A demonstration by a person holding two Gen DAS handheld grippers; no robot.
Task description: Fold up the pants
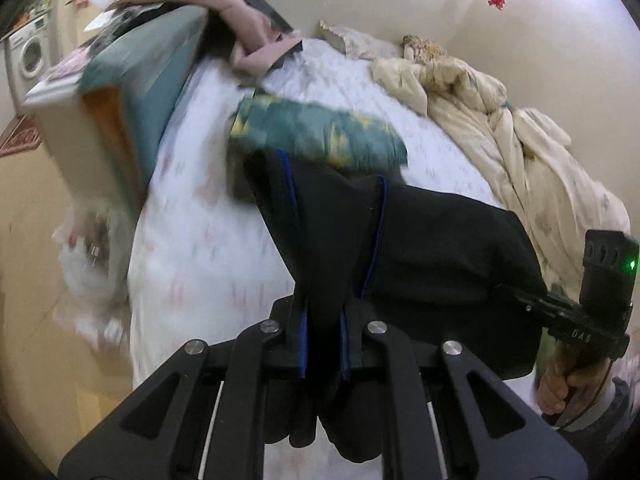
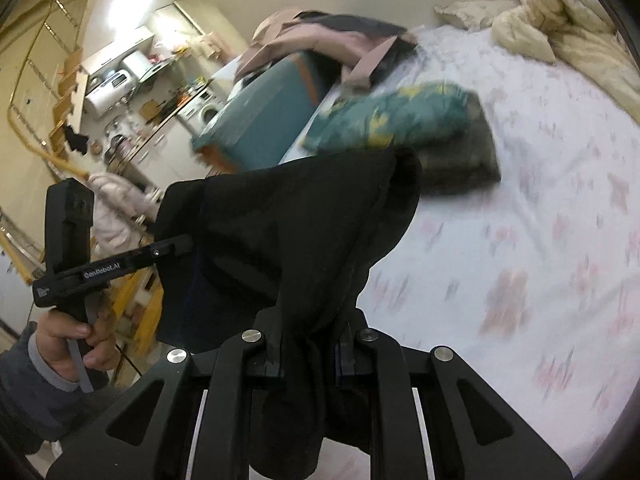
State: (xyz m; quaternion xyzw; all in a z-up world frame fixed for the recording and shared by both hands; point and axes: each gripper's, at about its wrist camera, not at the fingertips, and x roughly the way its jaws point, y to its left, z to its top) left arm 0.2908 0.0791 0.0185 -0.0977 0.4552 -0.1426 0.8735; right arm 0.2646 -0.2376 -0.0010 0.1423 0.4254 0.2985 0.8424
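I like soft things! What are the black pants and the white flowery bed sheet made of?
The black pants with blue piping look like soft matte knit fabric, drooping in limp folds. The white flowery bed sheet looks like thin, matte cotton, though blur hides the weave.

"genrobot.ai" on left claw (image 2: 176, 246) side, other marks illegible

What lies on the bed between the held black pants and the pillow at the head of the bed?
A folded teal and yellow patterned garment lies on the floral sheet beyond the black pants, short of the pillow. The right wrist view shows it best; motion blurs details.
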